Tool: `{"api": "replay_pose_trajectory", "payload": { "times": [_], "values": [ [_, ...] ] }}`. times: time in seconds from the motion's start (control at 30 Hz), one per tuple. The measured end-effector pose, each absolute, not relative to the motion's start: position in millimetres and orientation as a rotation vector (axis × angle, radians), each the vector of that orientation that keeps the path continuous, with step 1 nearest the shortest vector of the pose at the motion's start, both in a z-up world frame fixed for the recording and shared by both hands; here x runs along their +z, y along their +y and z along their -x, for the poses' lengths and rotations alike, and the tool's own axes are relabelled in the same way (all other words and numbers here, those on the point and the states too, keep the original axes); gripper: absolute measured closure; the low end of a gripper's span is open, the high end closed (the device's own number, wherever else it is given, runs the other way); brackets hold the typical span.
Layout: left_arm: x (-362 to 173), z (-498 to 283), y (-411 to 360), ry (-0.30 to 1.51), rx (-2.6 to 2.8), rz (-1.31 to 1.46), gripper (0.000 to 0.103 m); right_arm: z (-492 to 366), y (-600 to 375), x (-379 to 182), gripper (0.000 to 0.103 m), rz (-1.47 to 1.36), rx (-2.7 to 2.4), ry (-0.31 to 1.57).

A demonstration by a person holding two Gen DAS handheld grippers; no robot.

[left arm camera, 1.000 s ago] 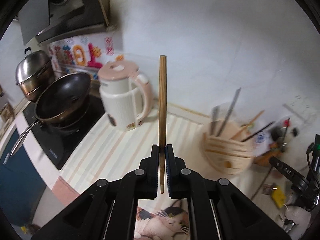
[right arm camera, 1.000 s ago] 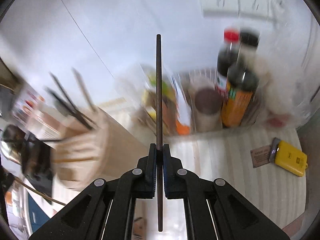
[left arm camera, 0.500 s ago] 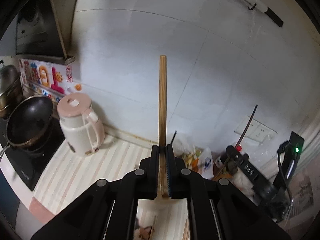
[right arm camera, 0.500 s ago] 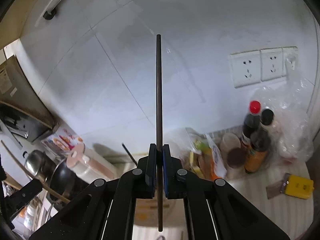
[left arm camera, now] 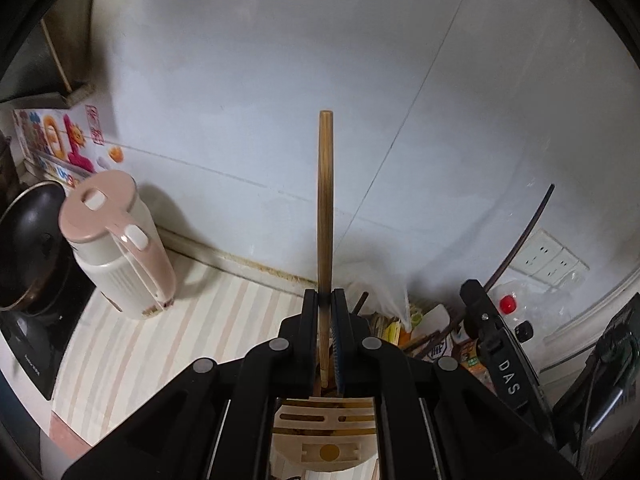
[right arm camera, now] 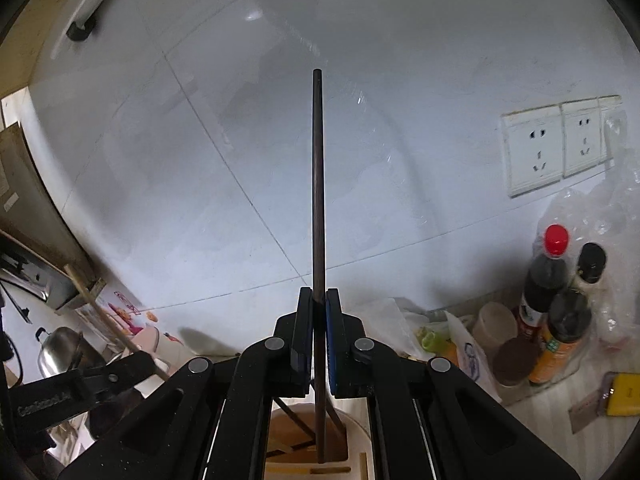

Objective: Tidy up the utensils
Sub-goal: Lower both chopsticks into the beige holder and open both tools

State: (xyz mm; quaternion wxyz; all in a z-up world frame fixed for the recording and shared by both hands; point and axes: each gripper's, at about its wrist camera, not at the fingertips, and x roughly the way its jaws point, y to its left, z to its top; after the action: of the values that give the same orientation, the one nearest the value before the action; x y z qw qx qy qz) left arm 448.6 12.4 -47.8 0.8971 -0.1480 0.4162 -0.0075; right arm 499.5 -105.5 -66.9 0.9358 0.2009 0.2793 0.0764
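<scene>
both grippers have swung in over the round pale wooden utensil holder [left arm camera: 326,440], which a second ago stood off to one side in each wrist view and now sits directly beneath the fingers. the left gripper [left arm camera: 326,304] is clamped on a light bamboo chopstick [left arm camera: 325,208], held upright with its lower end just above the holder's slotted top. the right gripper [right arm camera: 318,308] is clamped on a thin dark wooden chopstick [right arm camera: 318,184], whose tip appears to reach into the holder's opening, among dark sticks already standing there. the holder stands on the striped counter [left arm camera: 168,344] near the back wall. judging by this, both chopsticks are lined up for dropping in; releasing comes next.
</scene>
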Motion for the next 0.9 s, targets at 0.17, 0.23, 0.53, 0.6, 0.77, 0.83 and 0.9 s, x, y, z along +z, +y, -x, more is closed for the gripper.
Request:
{"api": "replay_pose_trajectory", "payload": {
  "times": [0.17, 0.23, 0.53, 0.6, 0.77, 0.83, 0.9],
  "values": [
    [-64, -461, 10, 0.907, -0.025, 0.294, 0.099, -505, -94, -83, 0.097, -0.384, 0.162, 0.563],
    [-68, -465, 8, 0.917, -0.031, 0.287, 0.099, -506, -90, -88, 0.097, -0.363, 0.166, 0.564],
    [-68, -464, 7, 0.985, -0.069, 0.290, 0.096, -502, -76, -87, 0.096, -0.272, 0.231, 0.652],
    [-59, -458, 6, 0.983, -0.059, 0.273, 0.087, -495, -81, -81, 0.094, -0.268, 0.240, 0.670],
    [-30, -428, 13, 0.883, -0.028, 0.250, 0.028, -480, -98, -59, 0.063, -0.292, 0.234, 0.682],
    [-20, -415, 17, 0.853, 0.010, 0.214, 0.025, -468, -108, -47, 0.061, -0.310, 0.221, 0.682],
    [-16, -403, 22, 0.825, 0.037, 0.191, 0.015, -455, -116, -39, 0.059, -0.335, 0.207, 0.682]
  ]
}}
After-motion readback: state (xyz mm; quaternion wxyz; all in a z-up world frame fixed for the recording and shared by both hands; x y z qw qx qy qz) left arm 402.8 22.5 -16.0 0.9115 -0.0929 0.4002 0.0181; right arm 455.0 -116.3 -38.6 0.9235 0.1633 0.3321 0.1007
